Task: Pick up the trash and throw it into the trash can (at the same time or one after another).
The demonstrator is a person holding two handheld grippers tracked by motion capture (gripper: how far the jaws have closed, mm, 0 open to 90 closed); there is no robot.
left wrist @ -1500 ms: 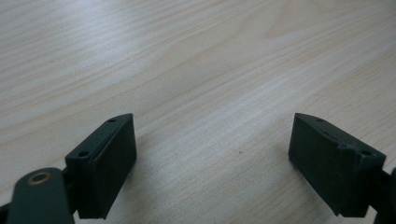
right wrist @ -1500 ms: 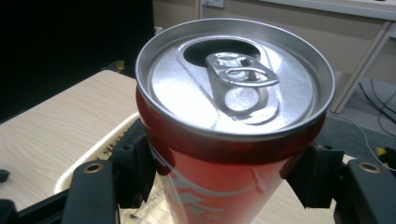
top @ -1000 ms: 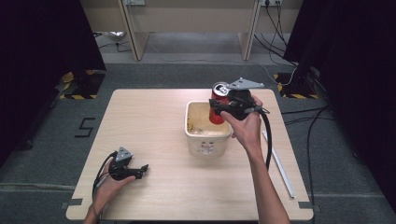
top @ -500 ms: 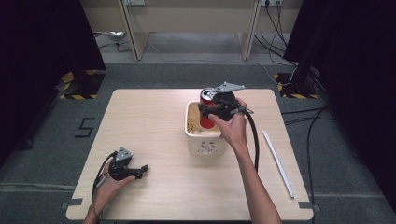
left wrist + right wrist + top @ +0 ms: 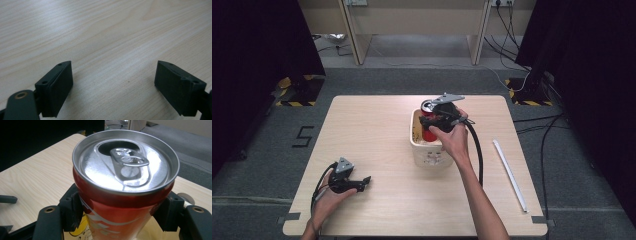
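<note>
Bare table spans the frame's left and bottom. At centre, the white bin blocks passage, a can above it; a white rod lies lower right.

"5" on the floor

The person's left hand lies low at about seven o'clock, holding the black two-jaw left gripper with its jaws spread wide and pointing toward three o'clock. The right forearm reaches up from six o'clock toward the centre; the right hand holds the black right gripper (grey three-cornered plate on top), jaws clamped on something.
</note>
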